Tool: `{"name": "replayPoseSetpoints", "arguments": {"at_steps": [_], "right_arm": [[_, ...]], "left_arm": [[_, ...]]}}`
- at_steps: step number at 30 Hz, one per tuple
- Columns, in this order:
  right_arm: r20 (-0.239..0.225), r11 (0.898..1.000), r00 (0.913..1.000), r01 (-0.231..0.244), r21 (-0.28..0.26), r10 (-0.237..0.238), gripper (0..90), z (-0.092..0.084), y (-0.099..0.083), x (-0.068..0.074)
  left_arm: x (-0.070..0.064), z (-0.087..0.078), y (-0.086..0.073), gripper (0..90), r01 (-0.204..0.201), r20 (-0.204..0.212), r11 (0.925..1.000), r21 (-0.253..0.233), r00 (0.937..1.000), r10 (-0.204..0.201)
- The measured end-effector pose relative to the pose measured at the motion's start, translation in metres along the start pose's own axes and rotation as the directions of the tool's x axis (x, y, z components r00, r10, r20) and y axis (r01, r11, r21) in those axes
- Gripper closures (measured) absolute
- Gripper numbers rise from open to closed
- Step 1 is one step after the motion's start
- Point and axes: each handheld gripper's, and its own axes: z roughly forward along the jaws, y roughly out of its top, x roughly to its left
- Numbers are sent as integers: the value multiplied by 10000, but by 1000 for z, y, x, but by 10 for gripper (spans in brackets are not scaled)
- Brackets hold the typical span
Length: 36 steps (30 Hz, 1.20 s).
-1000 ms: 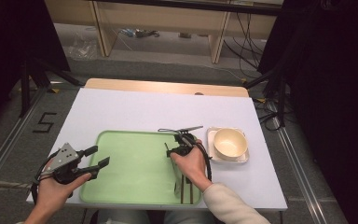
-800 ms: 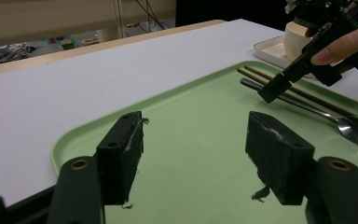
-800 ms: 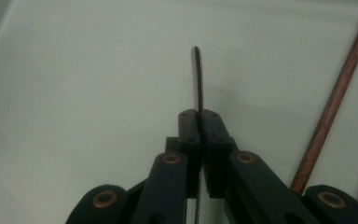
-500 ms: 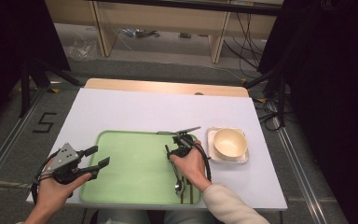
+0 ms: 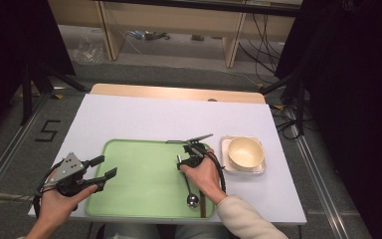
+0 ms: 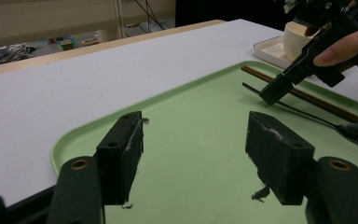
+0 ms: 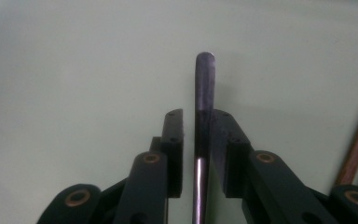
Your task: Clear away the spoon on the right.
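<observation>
My right tongs (image 7: 196,122) have just been opening, and the spoon (image 5: 191,191) lies loose between their jaws at four o'clock on the green tray (image 5: 134,194). My left tongs (image 6: 193,149) hover spread and empty at the tray's eight o'clock edge.

White worktop (image 5: 144,119) with a strip of pale wood (image 5: 176,92) along its far edge. On its right part, a cream bowl (image 5: 245,151) stands upright on a small white square plate (image 5: 225,158), just beside the right rim of the green tray. Beyond the worktop, a grey floor (image 5: 144,64) carries loose black cables (image 5: 266,35) and the legs of a light wooden bench (image 5: 107,30). On the floor at left, a black mark shaped like the figure 5 (image 5: 48,130) lies beside a metal rail (image 5: 10,149). Dark curtains (image 5: 358,99) close both sides.
</observation>
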Motion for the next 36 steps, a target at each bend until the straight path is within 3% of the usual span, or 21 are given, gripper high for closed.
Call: {"name": "replayPoseSetpoints", "arguments": {"at_steps": [1, 4, 6, 7, 9, 10, 12, 13, 16, 25, 28, 30, 31, 32, 33, 36], "right_arm": [[-56, 9990, 9992, 391, -234, -392, 736, -2, 0, -3], [35, 9960, 9971, 760, -473, -759, 736, -8, 5, -7], [170, 9993, 9997, 166, -331, -160, 732, -13, 5, -4], [255, 9971, 9983, 542, -529, -530, 732, -13, 6, -7], [219, 9991, 9997, 65, -431, -55, 726, -17, 7, -7], [356, 9966, 9983, 480, -669, -457, 724, -17, 9, -11], [340, 9957, 9980, 554, -748, -530, 714, -18, 10, -14], [441, 9976, 9988, 253, -647, -225, 710, -20, 11, -14], [578, 9978, 9981, 266, -608, -231, 697, -21, 12, -18], [729, 9981, 9958, 577, -228, -559, 640, -13, 12, -23], [815, 9991, 9958, 421, 33, -422, 613, -10, 12, -21], [869, 9976, 9938, 696, 58, -698, 600, -9, 12, -21], [931, 9991, 9949, 364, 208, -382, 576, -10, 12, -18], [909, 9952, 9910, 974, 136, -982, 555, -11, 12, -21], [1116, 9941, 9880, 1048, 273, -1072, 549, -10, 12, -19], [1090, 9948, 9892, 946, 367, -981, 520, -9, 11, -19]], "left_arm": [[0, 0, 0, 367, 9, 2, 10000, 7, 10000, -9], [0, 1, 0, 367, 17, 47, 10000, -36, 10000, -17], [0, 1, 0, 367, 7, 51, 10000, -31, 10000, -7], [0, 1, 0, 367, 16, 46, 10000, -31, 10000, -16], [0, 0, 0, 367, -11, 3, 10000, 18, 10000, 11], [0, 0, 0, 368, -3, 11, 10000, 4, 10000, 3], [0, 1, 0, 367, 20, 53, 10000, -29, 10000, -20], [0, 0, 0, 367, -11, 4, 10000, 36, 10000, 11], [-1, 1, 0, 368, 75, 58, 10000, -38, 10000, -75], [-1, 1, 0, 367, -14, 3, 10000, 34, 10000, 14], [-1, 1, 0, 367, 14, 70, 10000, -20, 10000, -14], [-1, 1, 0, 368, -6, 74, 10000, -19, 10000, 6], [0, 1, 0, 367, -3, 78, 10000, -21, 10000, 4], [0, 1, 0, 367, -2, 80, 10000, -17, 10000, 2], [0, 1, 0, 367, -6, 85, 10000, -13, 10000, 6], [-1, 1, 0, 367, -4, 87, 10000, -14, 10000, 5]]}}
